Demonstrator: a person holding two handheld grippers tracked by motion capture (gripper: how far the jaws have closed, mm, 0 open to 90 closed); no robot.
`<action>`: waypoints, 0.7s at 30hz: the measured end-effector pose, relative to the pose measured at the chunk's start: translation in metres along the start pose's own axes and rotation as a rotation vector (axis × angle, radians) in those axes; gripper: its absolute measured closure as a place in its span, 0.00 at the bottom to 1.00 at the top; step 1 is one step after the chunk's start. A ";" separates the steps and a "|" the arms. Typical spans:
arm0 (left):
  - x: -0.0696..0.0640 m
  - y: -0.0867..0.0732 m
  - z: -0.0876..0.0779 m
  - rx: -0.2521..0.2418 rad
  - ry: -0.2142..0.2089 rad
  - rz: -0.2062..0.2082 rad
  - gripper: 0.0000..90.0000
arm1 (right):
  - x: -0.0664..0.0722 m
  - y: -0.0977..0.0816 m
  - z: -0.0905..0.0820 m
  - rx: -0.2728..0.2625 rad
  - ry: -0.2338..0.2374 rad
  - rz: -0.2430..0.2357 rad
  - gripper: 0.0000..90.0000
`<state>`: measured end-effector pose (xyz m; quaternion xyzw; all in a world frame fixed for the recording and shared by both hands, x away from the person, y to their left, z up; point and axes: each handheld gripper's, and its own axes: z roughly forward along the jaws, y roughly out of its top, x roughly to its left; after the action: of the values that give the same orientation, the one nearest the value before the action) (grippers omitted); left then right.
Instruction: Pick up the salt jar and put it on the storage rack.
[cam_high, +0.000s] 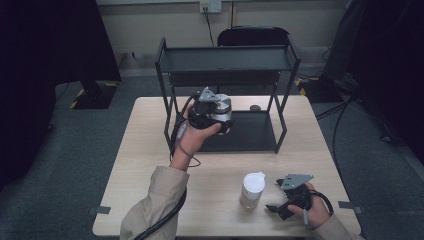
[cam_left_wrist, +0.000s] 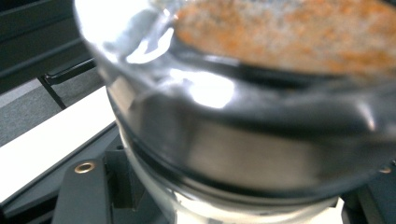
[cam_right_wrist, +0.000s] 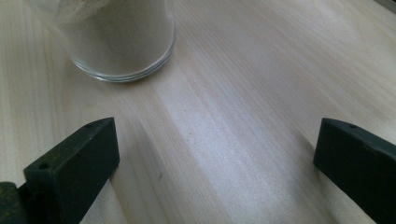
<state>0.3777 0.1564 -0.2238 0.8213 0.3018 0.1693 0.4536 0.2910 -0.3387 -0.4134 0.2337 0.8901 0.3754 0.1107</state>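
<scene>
right gripper (cam_high: 281, 200) rests wide open near the tabletop's front right corner; left gripper (cam_high: 216, 111) clamps a jar.

its black jaws stand well apart with bare wood between them, a white-lidded glass jar (cam_high: 252, 189) just beside them. left gripper grips a metal-lidded glass jar (cam_high: 220, 109), orange grains inside, lifted above the lower shelf of the dark rack (cam_high: 282, 105) at the tabletop's back edge.

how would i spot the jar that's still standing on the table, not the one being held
On the pale wooden table, look at the near edge, in front of the black two-tier rack. The jar stands upright beside the open right tool. It has a white lid and pale beige powder; the held one is metal-capped.
</scene>
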 end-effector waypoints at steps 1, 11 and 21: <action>0.000 0.003 0.000 0.001 0.004 0.003 0.34 | 0.000 0.000 0.000 0.000 0.000 0.001 0.00; 0.005 0.029 -0.008 -0.004 0.018 0.008 0.34 | 0.000 0.000 0.000 0.000 -0.001 0.002 0.00; 0.009 0.056 -0.021 -0.008 0.040 0.010 0.34 | 0.000 0.000 0.000 0.000 -0.001 0.002 0.00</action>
<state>0.3922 0.1527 -0.1658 0.8176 0.3057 0.1891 0.4498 0.2908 -0.3382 -0.4133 0.2348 0.8898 0.3753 0.1108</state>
